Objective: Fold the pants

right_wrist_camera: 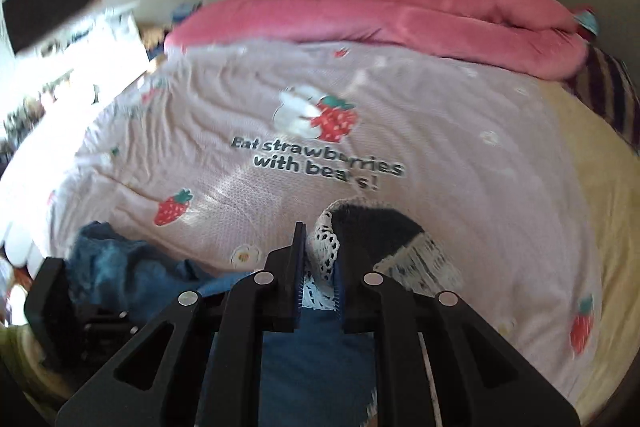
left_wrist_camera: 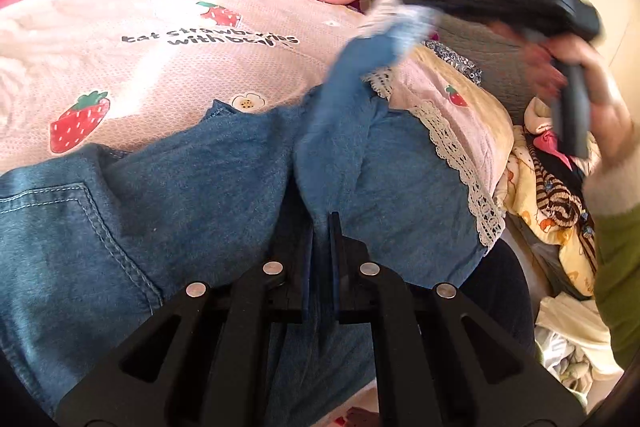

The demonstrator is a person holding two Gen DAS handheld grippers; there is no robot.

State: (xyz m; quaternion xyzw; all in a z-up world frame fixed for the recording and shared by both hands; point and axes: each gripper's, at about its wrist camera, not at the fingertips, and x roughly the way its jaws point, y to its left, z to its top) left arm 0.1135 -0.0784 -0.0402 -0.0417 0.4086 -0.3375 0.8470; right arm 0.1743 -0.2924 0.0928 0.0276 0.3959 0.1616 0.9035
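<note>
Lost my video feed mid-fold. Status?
Left gripper shut on jeans. Right gripper shut on lace hem, lifted above the bedspread. Nothing in the way.

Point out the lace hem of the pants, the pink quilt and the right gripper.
lace hem (left_wrist_camera: pixel 456 163): left wrist view, mid trim.
pink quilt (right_wrist_camera: pixel 400 11): right wrist view, top.
right gripper (right_wrist_camera: pixel 320 267): right wrist view, between fingertips.

Bed (right_wrist_camera: pixel 460 227) has a pink strawberry-print sheet; denim pants (left_wrist_camera: pixel 200 195) with lace-trimmed hems sprawl on it, and a rumpled pink quilt (right_wrist_camera: pixel 380 11) is bunched along the far side.
</note>
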